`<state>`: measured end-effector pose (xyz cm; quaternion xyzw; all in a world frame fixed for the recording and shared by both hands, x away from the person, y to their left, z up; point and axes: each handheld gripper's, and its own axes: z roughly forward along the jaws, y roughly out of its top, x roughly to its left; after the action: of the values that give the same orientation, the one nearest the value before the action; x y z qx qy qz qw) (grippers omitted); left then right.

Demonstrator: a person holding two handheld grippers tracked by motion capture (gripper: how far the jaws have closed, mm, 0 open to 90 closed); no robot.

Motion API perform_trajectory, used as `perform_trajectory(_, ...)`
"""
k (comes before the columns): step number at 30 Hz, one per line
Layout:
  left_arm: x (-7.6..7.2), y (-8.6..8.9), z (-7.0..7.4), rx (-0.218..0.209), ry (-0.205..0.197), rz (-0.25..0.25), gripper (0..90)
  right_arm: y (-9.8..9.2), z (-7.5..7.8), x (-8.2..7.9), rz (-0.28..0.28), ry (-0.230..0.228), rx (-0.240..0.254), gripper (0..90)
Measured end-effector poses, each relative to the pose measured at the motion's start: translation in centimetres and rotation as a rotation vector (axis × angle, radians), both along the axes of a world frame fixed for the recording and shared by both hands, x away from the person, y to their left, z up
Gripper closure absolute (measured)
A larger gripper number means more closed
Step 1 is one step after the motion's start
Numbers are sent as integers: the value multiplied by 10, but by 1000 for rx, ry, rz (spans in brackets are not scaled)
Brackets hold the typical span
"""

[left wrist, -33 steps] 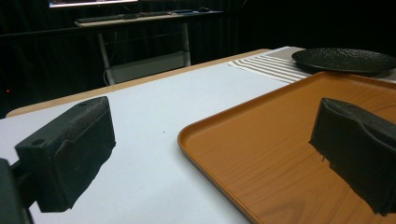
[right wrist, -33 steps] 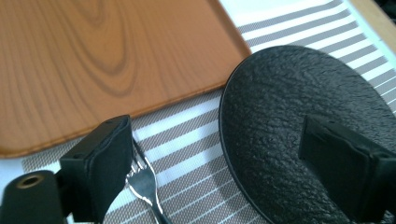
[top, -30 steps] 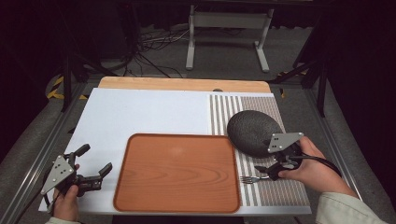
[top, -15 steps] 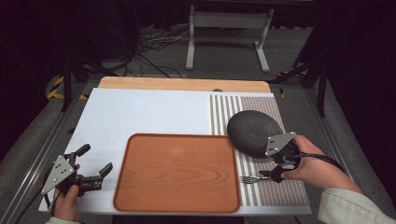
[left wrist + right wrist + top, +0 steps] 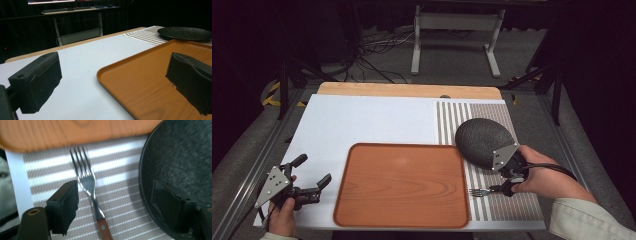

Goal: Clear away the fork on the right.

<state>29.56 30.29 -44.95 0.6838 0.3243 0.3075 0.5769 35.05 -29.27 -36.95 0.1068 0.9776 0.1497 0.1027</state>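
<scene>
A metal fork (image 5: 479, 191) (image 5: 87, 182) with a wooden handle lies on the striped placemat (image 5: 512, 205), tines toward the wooden tray (image 5: 402, 185). My right gripper (image 5: 499, 184) (image 5: 115, 195) is low over it and open. The fork's neck lies between the jaws, close to the left one, while the other jaw hangs over the rim of the dark plate (image 5: 482, 140) (image 5: 180, 157). These jaws have just been closing. My left gripper (image 5: 313, 170) (image 5: 115, 72) is open and empty at the table's front left, beside the tray (image 5: 150, 75).
The white table top (image 5: 362, 120) stretches behind the tray, with a wooden strip (image 5: 407, 90) along its far edge. A metal stand (image 5: 457, 35) and cables sit on the floor beyond. The dark plate (image 5: 185, 33) is far off in the left gripper view.
The right gripper has edged a little closer to the fork and its jaws have narrowed. The left gripper has stayed where it was.
</scene>
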Motion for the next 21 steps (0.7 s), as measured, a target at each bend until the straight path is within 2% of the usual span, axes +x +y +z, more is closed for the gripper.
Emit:
perform_trajectory(1,0,0,0,1,0,-2,8,0,-5,2,32,20,-40,238)
perform_trajectory(3,0,0,0,1,0,-2,8,1,-6,2,34,26,-50,244)
perform_trajectory(7,0,0,0,2,1,0,8,1,-17,5,73,64,-119,288)
perform_trajectory(12,0,0,0,3,1,-2,8,3,-24,5,90,95,-164,336)
perform_trajectory(13,0,-1,0,3,1,-2,8,4,-27,4,94,118,-193,366)
perform_trajectory(15,0,-1,0,4,1,-3,8,4,-28,4,98,122,-202,378)
perform_trajectory(21,0,0,0,3,0,-3,8,4,-34,7,133,168,-309,505)
